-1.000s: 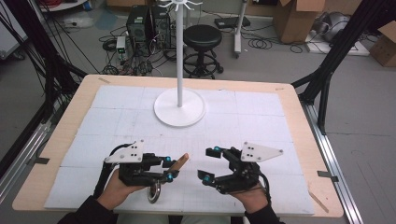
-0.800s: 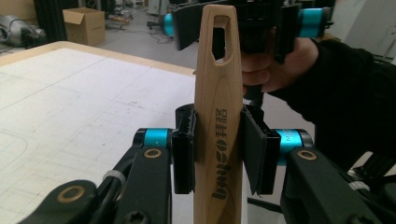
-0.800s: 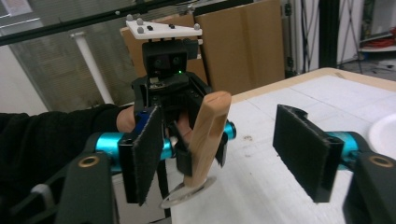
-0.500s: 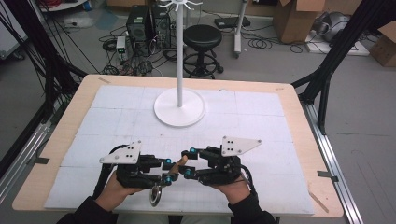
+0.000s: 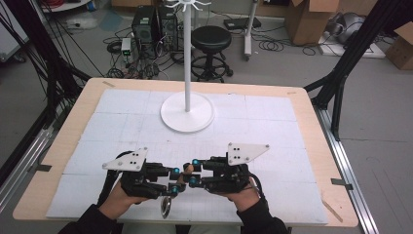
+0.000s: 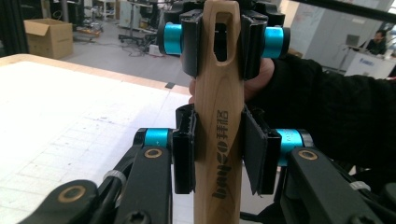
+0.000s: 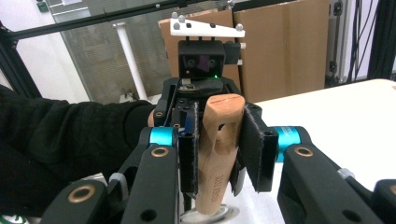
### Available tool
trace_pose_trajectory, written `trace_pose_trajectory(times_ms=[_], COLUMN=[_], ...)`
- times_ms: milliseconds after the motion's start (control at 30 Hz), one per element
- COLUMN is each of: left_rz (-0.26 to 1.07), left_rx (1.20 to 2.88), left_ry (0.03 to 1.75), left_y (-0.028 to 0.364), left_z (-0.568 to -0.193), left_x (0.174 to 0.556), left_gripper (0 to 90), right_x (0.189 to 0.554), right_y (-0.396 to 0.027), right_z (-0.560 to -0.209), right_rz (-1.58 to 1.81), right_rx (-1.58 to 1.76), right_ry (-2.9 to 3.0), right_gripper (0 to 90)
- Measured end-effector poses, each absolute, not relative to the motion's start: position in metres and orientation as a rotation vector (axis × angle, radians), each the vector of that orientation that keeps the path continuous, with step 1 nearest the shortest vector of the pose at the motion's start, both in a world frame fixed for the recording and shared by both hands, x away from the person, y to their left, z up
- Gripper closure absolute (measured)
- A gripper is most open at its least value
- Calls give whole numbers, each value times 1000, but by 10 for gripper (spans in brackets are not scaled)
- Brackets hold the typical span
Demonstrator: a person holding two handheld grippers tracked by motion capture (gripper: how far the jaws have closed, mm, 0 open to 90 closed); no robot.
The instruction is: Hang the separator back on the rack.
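Near the table's front edge, left gripper (image 5: 174,179) and right gripper (image 5: 191,174) both clamp one light wooden, slotted handle (image 6: 218,126).

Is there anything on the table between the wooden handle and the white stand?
Nothing visible. The handle is held between both grippers, left and right, near the table's front; the mat up to the stand is bare.

A pale wooden handle (image 6: 219,116) with dark printed lettering is seen between black fingers (image 6: 184,154) with blue-green rollers. A white gridded mat (image 5: 122,126) is laid over the light wooden tabletop (image 5: 63,146). The stand (image 5: 187,114) is white.
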State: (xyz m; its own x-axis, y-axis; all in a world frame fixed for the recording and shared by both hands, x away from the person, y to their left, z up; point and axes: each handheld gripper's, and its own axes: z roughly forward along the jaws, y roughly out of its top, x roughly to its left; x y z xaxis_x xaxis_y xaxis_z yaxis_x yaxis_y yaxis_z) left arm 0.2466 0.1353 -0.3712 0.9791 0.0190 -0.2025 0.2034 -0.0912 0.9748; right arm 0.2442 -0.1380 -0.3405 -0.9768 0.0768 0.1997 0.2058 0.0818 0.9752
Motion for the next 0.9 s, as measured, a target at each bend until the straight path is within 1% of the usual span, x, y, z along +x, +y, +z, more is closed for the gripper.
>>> trace_pose_trajectory(times_ms=[300, 367, 433, 467, 600, 733, 900], left_rz=[-168, -153, -150, -153, -108, -25, 66], left_rx=[1614, 1610, 1624, 1627, 1647, 1651, 1650], left_ry=[172, 180, 208, 215, 249, 288, 323], left_y=[141, 141, 138, 137, 134, 135, 137], left_z=[-370, -369, -371, -371, -373, -372, -371], left_x=[249, 249, 248, 248, 246, 245, 244], left_gripper=[670, 655, 520, 477, 397, 330, 323], right_x=[245, 245, 245, 245, 244, 245, 246], right_y=[-127, -125, -123, -123, -121, -123, -122], right_z=[-327, -323, -319, -316, -307, -300, -294], right_rz=[-2005, -1997, -2007, -2007, -2008, -2052, -2076], right_rx=[-323, -332, -351, -364, -436, -560, -710], right_ry=[-2277, -2288, -2305, -2309, -2367, -2373, -2392], right_gripper=[700, 700, 701, 701, 702, 701, 701])
